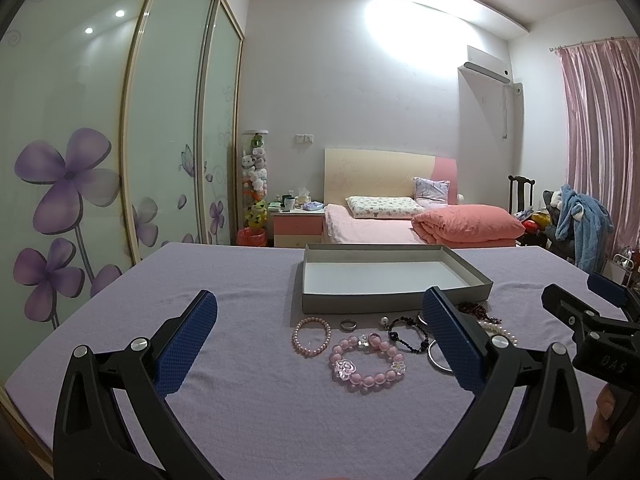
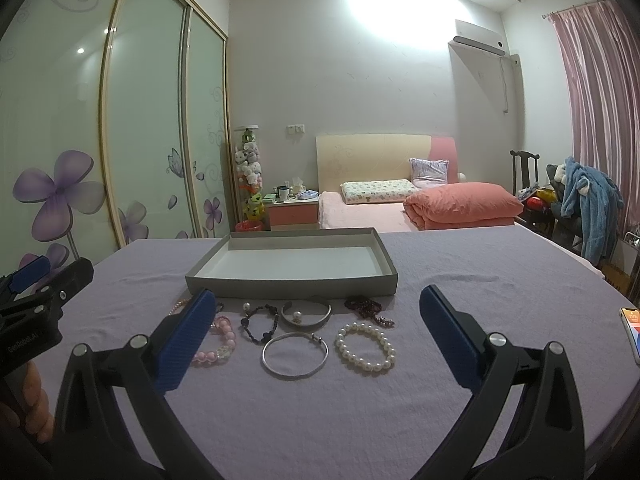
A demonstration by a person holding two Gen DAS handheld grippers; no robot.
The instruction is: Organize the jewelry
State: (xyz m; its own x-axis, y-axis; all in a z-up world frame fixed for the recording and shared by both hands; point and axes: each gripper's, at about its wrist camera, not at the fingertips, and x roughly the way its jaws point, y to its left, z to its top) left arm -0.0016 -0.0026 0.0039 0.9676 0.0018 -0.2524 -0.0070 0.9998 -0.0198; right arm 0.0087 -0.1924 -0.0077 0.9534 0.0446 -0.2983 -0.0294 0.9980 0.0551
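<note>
An empty shallow grey box (image 1: 360, 304) (image 2: 292, 286) sits on the lilac cloth. Jewelry lies in front of it: a small pink pearl bracelet (image 1: 312, 336), a ring (image 1: 348, 325), a big pink bead bracelet (image 1: 366, 362) (image 2: 222, 346), a black bead bracelet (image 1: 408, 334) (image 2: 260, 322), a silver bangle (image 2: 295, 355), a white pearl bracelet (image 2: 365, 346), an open cuff (image 2: 306, 312) and dark red beads (image 2: 368, 308). My left gripper (image 1: 319, 294) (image 2: 60, 268) hovers open over the pink pieces. To its right my right gripper (image 2: 318, 292) (image 1: 576, 288) is open over the bangle, holding nothing.
A phone (image 2: 632, 328) lies at the table's right edge. A hand (image 2: 32, 396) holds the left gripper's grip. Behind the table are a bed (image 1: 400, 224), a nightstand (image 1: 298, 228), sliding wardrobe doors (image 1: 80, 160) on the left and a chair with clothes (image 1: 576, 220) on the right.
</note>
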